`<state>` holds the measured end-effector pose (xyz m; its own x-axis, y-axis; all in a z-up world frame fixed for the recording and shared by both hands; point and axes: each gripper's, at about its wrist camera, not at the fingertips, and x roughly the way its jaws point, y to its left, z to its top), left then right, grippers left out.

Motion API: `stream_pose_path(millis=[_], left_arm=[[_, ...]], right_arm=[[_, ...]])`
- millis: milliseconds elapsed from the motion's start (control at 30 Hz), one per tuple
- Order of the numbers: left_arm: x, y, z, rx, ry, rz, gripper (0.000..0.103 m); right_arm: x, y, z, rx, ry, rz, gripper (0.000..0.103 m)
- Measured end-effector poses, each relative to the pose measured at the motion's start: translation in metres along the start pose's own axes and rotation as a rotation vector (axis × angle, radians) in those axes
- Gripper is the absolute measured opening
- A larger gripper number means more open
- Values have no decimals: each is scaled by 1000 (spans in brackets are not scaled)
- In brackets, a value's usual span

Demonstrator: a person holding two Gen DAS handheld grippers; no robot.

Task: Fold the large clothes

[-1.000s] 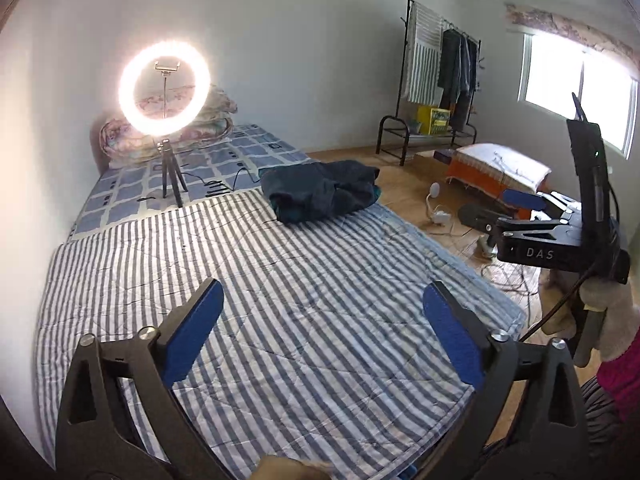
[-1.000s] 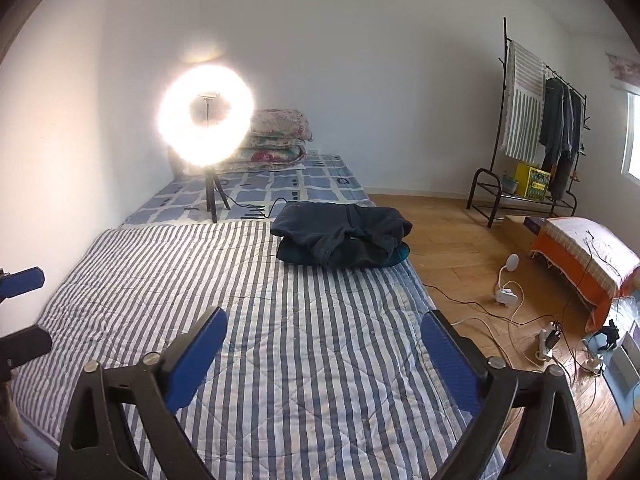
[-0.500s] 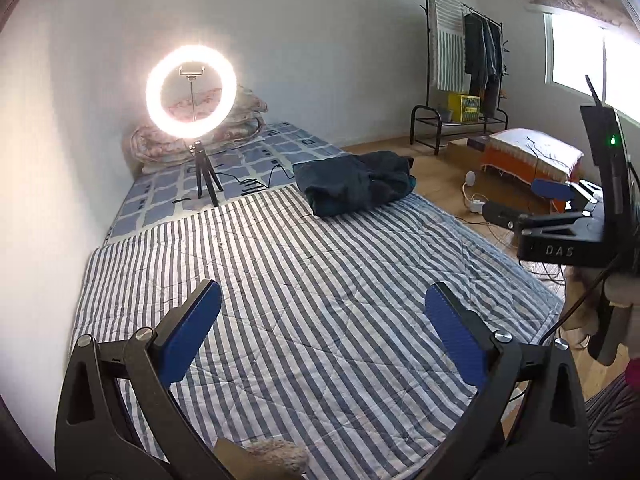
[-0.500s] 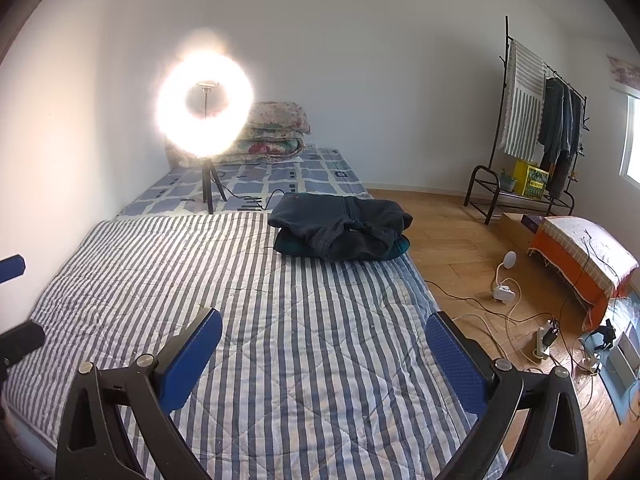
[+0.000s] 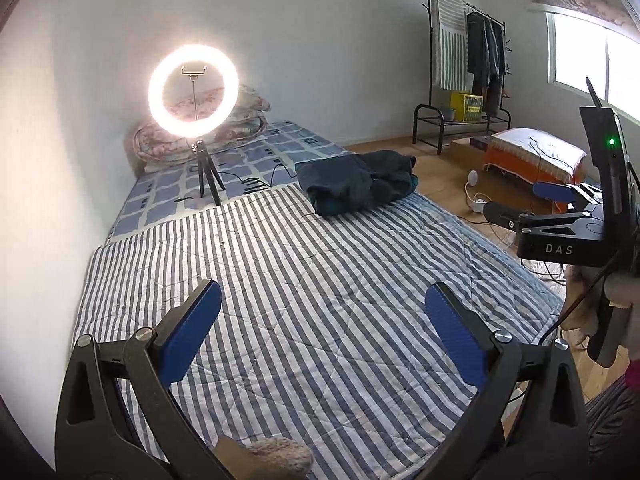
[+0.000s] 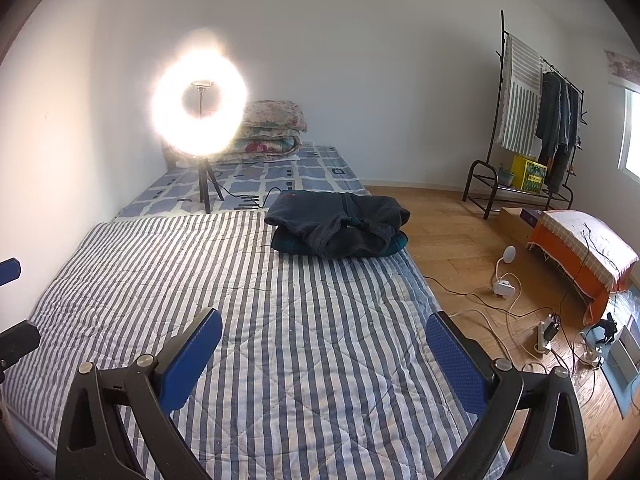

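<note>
- My left gripper [image 5: 322,334] hangs above the striped quilt [image 5: 304,280] with its blue-padded fingers [image 5: 192,332] spread wide apart; nothing is between them and they touch nothing.
- My right gripper [image 6: 324,360] is the same: fingers [image 6: 456,364] fully apart, empty, clear of the quilt below.
- In the left wrist view I see the right gripper's black body [image 5: 560,236] side-on at 3 o'clock, a green light lit on its upright part; from there alone I could not judge its opening.
- In the right wrist view, a blue pad and a black tip of the left gripper poke in at 9 o'clock by the frame edge.
- The dark clothes pile [image 6: 340,226] lies on the quilt's far right corner, at about 12 o'clock from the right gripper and 1 o'clock from the left, well apart from both. A navy garment is bunched on top with a teal layer [image 6: 288,246] showing under it.
- A lit ring light [image 5: 194,96] on a small tripod stands on the checked bedding [image 5: 256,156] beyond the quilt, at 11 o'clock; folded floral blankets [image 6: 272,128] are stacked behind it against the wall.
- At 2 o'clock, off the bed, a clothes rack [image 6: 532,120] stands on the wooden floor [image 6: 448,232], with cables and power strips [image 6: 546,330] nearer me.
</note>
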<state>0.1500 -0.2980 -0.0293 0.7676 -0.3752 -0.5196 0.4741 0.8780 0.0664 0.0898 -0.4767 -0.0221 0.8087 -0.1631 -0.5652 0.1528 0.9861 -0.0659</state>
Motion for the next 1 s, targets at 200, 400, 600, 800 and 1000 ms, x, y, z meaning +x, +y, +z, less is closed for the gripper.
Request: stream_pose_path(millis=[200, 400, 600, 800, 1000], left_arm=[[0, 0, -1, -1, -1, 17, 103], [0, -1, -2, 2, 0, 22, 103], [0, 0, -2, 1, 1, 21, 103], [0, 0, -2, 1, 1, 20, 103], [0, 0, -3, 3, 1, 19, 103]], right_arm=[[0, -1, 0, 1, -2, 2, 103], [0, -7, 0, 13, -7, 7, 103], [1, -9, 1, 10, -6, 13, 103], [3, -8, 2, 8, -4, 18, 103], [3, -6, 1, 5, -2, 22, 103]])
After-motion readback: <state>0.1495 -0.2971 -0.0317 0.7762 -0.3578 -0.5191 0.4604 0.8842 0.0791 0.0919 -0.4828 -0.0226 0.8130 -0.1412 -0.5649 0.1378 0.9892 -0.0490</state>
